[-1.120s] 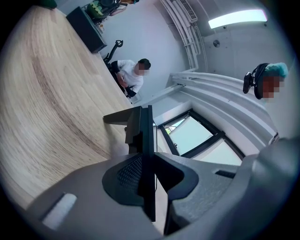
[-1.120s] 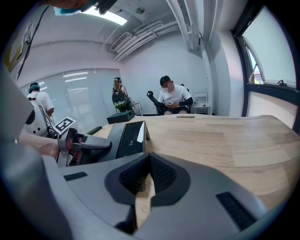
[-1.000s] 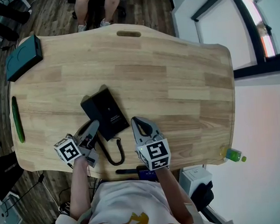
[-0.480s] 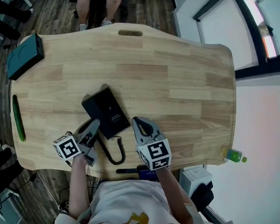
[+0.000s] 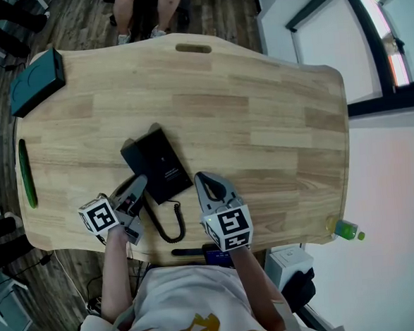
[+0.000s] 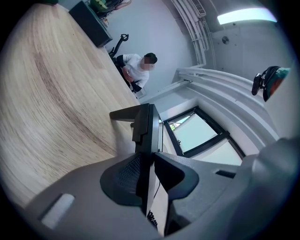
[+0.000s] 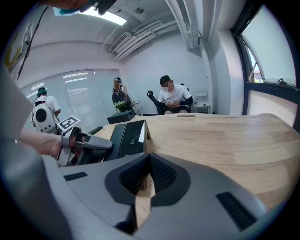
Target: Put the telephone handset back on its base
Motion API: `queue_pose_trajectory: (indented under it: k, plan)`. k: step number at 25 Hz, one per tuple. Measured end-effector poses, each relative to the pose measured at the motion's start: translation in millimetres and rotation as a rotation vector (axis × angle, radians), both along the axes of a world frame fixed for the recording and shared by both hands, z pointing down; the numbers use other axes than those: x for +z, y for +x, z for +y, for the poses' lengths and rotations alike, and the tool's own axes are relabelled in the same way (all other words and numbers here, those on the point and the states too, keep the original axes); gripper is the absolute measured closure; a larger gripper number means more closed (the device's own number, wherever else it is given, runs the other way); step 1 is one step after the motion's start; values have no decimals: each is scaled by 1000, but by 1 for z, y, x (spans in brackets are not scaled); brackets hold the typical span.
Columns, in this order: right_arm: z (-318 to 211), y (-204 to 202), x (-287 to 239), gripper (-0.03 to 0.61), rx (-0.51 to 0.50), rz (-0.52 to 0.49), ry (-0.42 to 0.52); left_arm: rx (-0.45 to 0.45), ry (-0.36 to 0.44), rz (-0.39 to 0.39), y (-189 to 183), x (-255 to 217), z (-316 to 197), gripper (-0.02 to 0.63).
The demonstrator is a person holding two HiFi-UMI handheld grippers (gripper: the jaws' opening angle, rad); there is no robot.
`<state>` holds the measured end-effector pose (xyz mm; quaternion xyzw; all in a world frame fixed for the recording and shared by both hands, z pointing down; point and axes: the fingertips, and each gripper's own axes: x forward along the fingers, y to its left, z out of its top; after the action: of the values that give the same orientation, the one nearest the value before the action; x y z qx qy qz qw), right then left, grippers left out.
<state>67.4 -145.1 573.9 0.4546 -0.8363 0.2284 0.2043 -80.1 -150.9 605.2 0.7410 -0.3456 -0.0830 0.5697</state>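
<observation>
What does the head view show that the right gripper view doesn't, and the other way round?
Head view only: the coiled cord, the green bottle, the marker cube on the right gripper. Right gripper view only: the ceiling light, the glass wall, its own fingers shut and empty. Both: the telephone, the left gripper at its edge.
</observation>
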Motion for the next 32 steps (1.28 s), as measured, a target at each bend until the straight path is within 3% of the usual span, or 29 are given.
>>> queue_pose_trajectory:
  k: [17,23,27,32]
  plan:
    - [8,-1,-21,574,6,-5,44,-75,10,-151,-8,0,10,522]
    - [16,-1,-32,574,14,-10,76,-91,81,-270,-27,-10,20,523]
    - [21,-2,-43,574,17,-19,99,-60,163,-390,-31,-24,26,523]
    - [31,-1,-58,574,28,-23,132,-8,295,-523,-25,-54,32,582]
